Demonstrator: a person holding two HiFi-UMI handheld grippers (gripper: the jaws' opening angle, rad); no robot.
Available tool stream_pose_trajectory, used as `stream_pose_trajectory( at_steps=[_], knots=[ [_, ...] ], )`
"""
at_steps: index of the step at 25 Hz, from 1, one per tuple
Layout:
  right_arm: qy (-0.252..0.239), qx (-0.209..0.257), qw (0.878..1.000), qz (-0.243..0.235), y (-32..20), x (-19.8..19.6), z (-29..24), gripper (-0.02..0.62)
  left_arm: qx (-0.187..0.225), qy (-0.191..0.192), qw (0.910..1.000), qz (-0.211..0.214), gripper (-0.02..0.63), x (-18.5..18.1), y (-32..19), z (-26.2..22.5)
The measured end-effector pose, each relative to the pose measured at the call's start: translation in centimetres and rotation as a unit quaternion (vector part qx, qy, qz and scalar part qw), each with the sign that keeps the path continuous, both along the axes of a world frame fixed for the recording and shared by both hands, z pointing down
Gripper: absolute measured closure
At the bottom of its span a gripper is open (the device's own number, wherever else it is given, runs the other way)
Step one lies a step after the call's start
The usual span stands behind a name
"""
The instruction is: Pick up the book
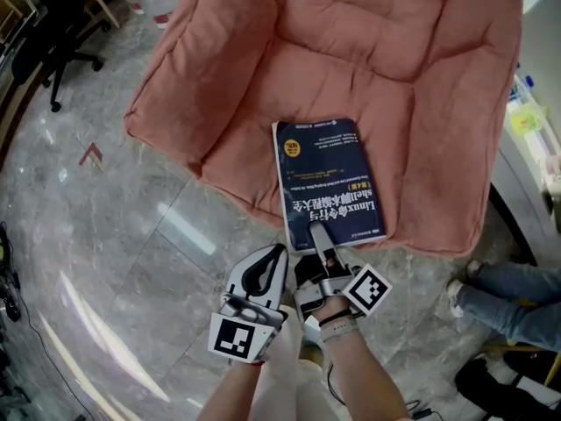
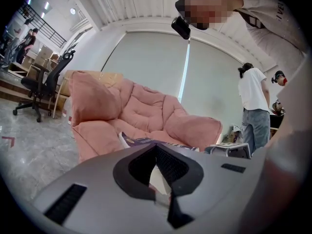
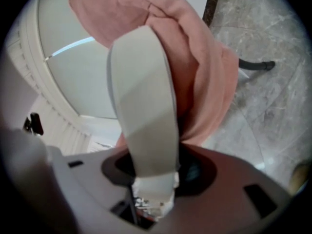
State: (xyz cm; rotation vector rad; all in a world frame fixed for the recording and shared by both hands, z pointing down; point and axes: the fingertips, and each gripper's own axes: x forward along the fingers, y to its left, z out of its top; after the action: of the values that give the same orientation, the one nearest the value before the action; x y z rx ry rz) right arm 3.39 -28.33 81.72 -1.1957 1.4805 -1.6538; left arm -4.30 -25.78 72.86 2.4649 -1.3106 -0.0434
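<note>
Clamped the book (image 1: 329, 178) by its lower edge, mid-frame, in the right gripper (image 1: 326, 249); left gripper (image 1: 277, 253) closed, empty. Looked thick, stiff, heavy, glossy; wanted a deeper bite.

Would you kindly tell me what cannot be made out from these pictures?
Head view: the book hides the lower jaw of the right hand-held gripper.
Right gripper view: the book's white page edge fills the gap, so whether the pads press it is unclear.
Left gripper view: the left hand-held gripper covers most of the book with its own body.
Head view: the cover's small print is too small to read.
</note>
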Motion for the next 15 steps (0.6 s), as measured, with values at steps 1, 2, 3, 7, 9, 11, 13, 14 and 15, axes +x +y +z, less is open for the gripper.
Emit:
stream_pose_trajectory(
  at_steps=[1,2,3,7,9,11,13,14,15],
  knots=[
    [-0.003,0.002,1.0,0.001,0.0,0.0,-0.3,0.397,0.0,-0.001,1.0,0.0,0.595,0.0,-0.1,0.0],
    [-0.007,0.004,1.0,0.002,0.0,0.0,-0.5,0.402,0.001,-0.002,1.0,0.001,0.595,0.0,-0.1,-0.1],
    [-0.011,0.005,1.0,0.003,0.0,0.0,-0.8,0.405,0.001,-0.002,1.0,0.002,0.595,0.0,-0.1,-0.2],
    [-0.024,0.0,1.0,0.015,0.3,0.2,-1.7,0.408,-0.001,-0.002,1.0,0.005,0.595,0.0,0.0,-0.7],
    [-0.035,-0.005,0.999,0.023,0.5,0.3,-2.1,0.408,-0.002,-0.004,1.0,0.007,0.595,-0.1,-0.1,-1.0],
    [-0.046,-0.01,0.998,0.033,0.6,0.4,-2.4,0.41,0.0,-0.004,0.9999,0.01,0.595,-0.2,-0.3,-1.4],
    [-0.053,-0.013,0.998,0.04,0.7,0.4,-2.8,0.411,0.002,-0.004,0.9999,0.012,0.595,-0.3,-0.4,-1.8],
    [-0.054,-0.014,0.998,0.041,0.8,0.5,-2.9,0.411,0.003,-0.003,0.9999,0.012,0.595,-0.2,-0.5,-2.1],
    [-0.054,-0.015,0.998,0.04,1.0,0.6,-3.1,0.411,0.004,-0.002,0.9999,0.012,0.595,-0.1,-0.5,-2.3]
  ],
)
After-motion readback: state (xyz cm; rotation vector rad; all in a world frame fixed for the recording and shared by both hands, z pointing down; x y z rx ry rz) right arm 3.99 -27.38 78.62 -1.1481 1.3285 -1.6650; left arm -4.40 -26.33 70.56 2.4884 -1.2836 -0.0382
